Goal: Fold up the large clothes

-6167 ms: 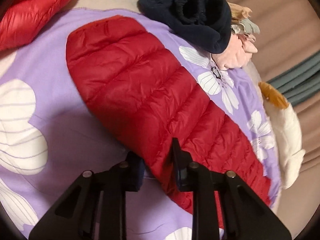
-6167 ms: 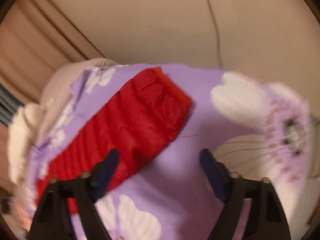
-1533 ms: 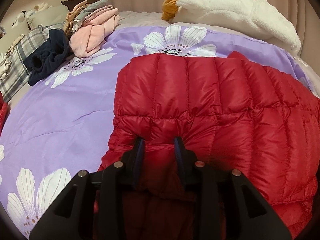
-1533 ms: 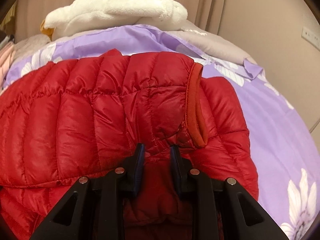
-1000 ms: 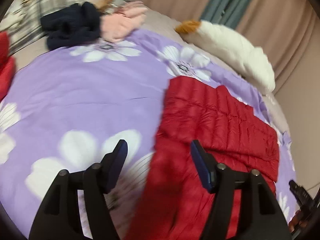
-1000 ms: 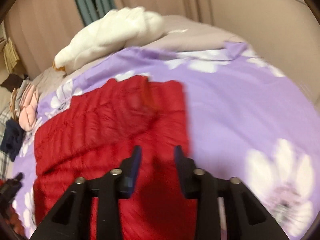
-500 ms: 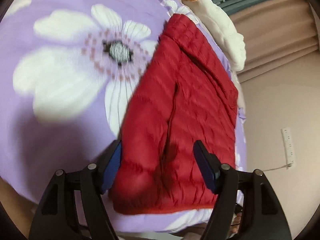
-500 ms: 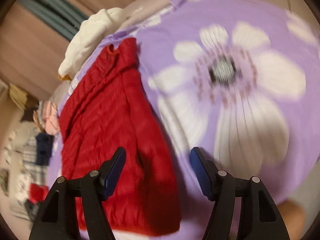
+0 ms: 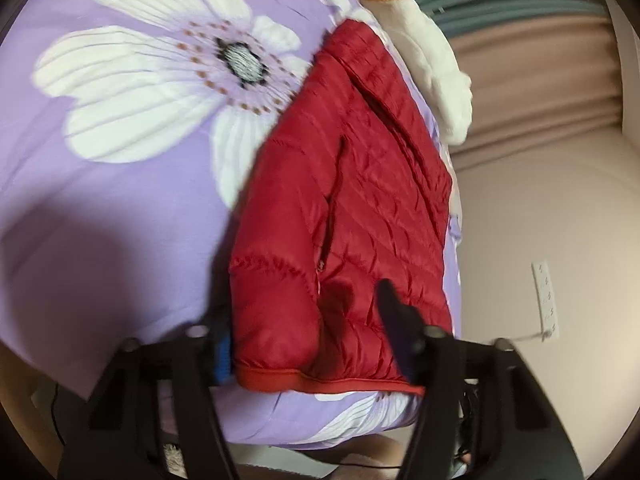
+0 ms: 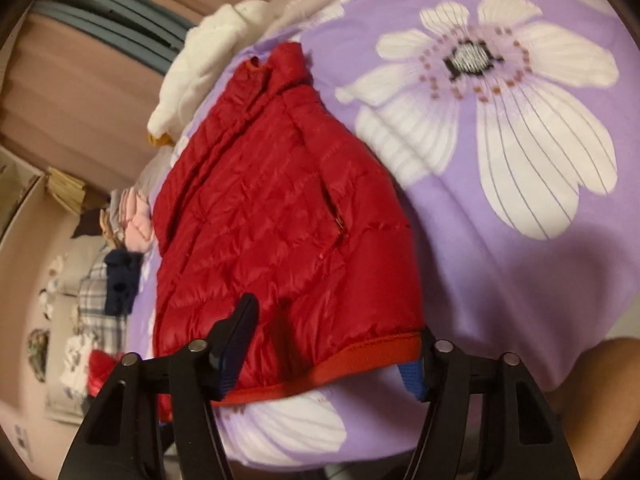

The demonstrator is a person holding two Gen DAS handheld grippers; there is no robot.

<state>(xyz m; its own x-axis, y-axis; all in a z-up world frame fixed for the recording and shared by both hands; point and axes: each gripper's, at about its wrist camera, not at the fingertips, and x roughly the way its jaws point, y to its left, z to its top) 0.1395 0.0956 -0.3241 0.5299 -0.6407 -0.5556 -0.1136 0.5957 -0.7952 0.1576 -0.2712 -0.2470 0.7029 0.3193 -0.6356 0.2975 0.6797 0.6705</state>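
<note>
Now: both corners bracketed

The red jacket (image 9: 344,216) lies folded on the bed (image 9: 100,208). Left hand-held gripper (image 9: 306,330) and right hand-held gripper (image 10: 332,344) have just been closing around its six-o'clock hem corners, not yet pinching. Another fold remains.

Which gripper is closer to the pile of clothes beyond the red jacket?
Left, likely. The left gripper straddles the jacket hem corner nearest the pile, the right gripper the opposite corner; both jaws have just been closing around it.
</note>
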